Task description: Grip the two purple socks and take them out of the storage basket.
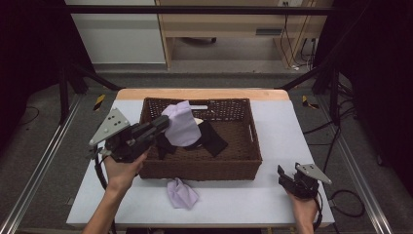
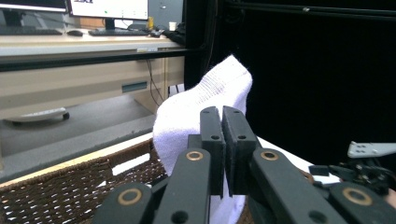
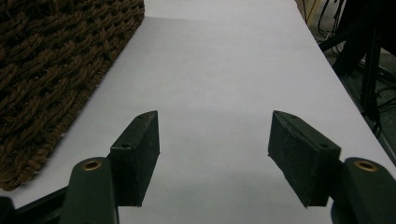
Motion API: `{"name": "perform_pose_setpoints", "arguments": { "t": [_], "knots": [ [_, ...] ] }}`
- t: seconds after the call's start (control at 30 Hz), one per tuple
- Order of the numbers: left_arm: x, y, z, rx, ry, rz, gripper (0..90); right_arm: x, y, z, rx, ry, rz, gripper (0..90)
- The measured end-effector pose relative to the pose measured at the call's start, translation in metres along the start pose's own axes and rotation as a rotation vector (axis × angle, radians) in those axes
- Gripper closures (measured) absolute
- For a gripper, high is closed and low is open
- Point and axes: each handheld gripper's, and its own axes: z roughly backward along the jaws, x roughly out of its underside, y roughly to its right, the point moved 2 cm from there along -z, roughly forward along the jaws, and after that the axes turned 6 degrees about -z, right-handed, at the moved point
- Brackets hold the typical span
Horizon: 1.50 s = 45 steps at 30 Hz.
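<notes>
My left gripper (image 1: 163,123) was clamped tight on a pale lilac sock (image 1: 181,124), jaws pinched nearly together w/ fabric between them; in the left gripper view the sock (image 2: 205,109) stood up just past my fingertips (image 2: 210,135) and drooped below them too. Sock hung over the wicker basket (image 1: 243,165), above dark garments (image 1: 212,139) lying inside it, directly under my jaws. My right gripper (image 1: 287,178) was parked on the table (image 1: 272,126) w/ jaws spread wide, nothing between the pads (image 3: 135,154), only bare white tabletop ahead and the basket wall (image 3: 51,70) off to its left. A 2nd lilac sock (image 1: 182,193) lay crumpled on the table in front of the basket, between my two hands, nearer my left. Judged step: lifting the sock out, prob. to pair it w/ the one on the table. To do it well I'd say keep the pinch firm, since the grip looked to be on an edge and could slip; lift high enough that the hanging end clears the basket rim and doesn't drag the dark stuff along; then bring it back toward me and set it flat beside the 2nd sock, not on top. Right gripper already open, so it could pin or straighten a toe end if needed.
</notes>
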Motion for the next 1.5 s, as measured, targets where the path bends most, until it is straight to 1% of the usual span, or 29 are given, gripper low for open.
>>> {"name": "perform_pose_setpoints", "arguments": {
  "t": [0.13, 0.23, 0.3, 0.4, 0.43, 0.6, 0.7, 0.8, 0.87, 0.9, 0.93, 1.07, 1.13, 1.23, 1.27, 1.33, 1.37, 1.43, 1.5],
  "knots": [
    [0.006, 0.011, 0.013, 0.026, 0.001, -0.016, 86.8, 0.000, 0.000, 0.000, 0.002, 0.001, 0.004, 34.0],
    [0.013, 0.019, 0.019, 0.040, -0.011, -0.027, 86.7, 0.000, 0.000, 0.000, 0.003, 0.002, 0.006, 34.0],
    [0.021, 0.024, 0.022, 0.054, -0.028, -0.029, 86.7, 0.000, 0.000, 0.000, 0.001, 0.004, 0.005, 34.0],
    [0.032, 0.030, 0.024, 0.064, -0.060, -0.040, 86.7, 0.000, 0.000, 0.000, 0.001, 0.006, 0.005, 33.9],
    [0.036, 0.032, 0.025, 0.065, -0.073, -0.045, 86.7, 0.000, 0.000, 0.000, 0.001, 0.004, 0.004, 33.9],
    [0.060, 0.039, 0.024, 0.083, -0.145, -0.043, 86.7, 0.000, 0.000, 0.001, 0.002, 0.009, 0.007, 33.9],
    [0.076, 0.042, 0.021, 0.091, -0.192, -0.033, 86.7, 0.000, 0.000, 0.000, 0.002, 0.006, 0.003, 33.9],
    [0.094, 0.043, 0.017, 0.104, -0.235, -0.014, 86.6, 0.000, 0.000, 0.000, 0.002, 0.006, 0.003, 33.9],
    [0.108, 0.044, 0.011, 0.112, -0.290, -0.010, 86.6, 0.000, 0.000, 0.001, 0.002, 0.009, 0.005, 33.9],
    [0.113, 0.045, 0.010, 0.112, -0.302, -0.007, 86.6, 0.000, 0.000, 0.001, 0.001, 0.009, 0.005, 33.8],
    [0.120, 0.045, 0.007, 0.116, -0.328, -0.002, 86.5, 0.000, 0.000, 0.001, 0.001, 0.009, 0.005, 33.8],
    [0.145, 0.043, -0.003, 0.097, -0.403, -0.002, 86.3, 0.000, 0.000, 0.000, 0.002, 0.003, 0.003, 33.7],
    [0.158, 0.041, -0.009, 0.089, -0.457, 0.004, 86.0, 0.000, 0.000, 0.000, 0.002, 0.007, 0.006, 33.7],
    [0.172, 0.037, -0.017, 0.073, -0.510, 0.012, 85.5, 0.000, 0.000, 0.001, 0.001, 0.010, 0.006, 33.8],
    [0.174, 0.036, -0.018, 0.066, -0.516, 0.015, 85.0, 0.000, 0.000, 0.001, 0.001, 0.010, 0.006, 33.7],
    [0.177, 0.034, -0.019, 0.069, -0.531, 0.032, 80.5, 0.000, 0.000, 0.001, 0.000, 0.009, 0.007, 33.7],
    [0.178, 0.034, -0.018, 0.060, -0.528, 0.033, 77.4, 0.000, 0.000, 0.001, -0.001, 0.009, 0.008, 33.7],
    [0.177, 0.032, -0.016, 0.043, -0.521, 0.031, 67.3, 0.000, 0.000, 0.001, -0.002, 0.009, 0.007, 33.5],
    [0.176, 0.030, -0.012, 0.020, -0.506, 0.031, 59.4, 0.000, 0.000, 0.001, -0.002, 0.010, 0.007, 33.2]
  ]
}}
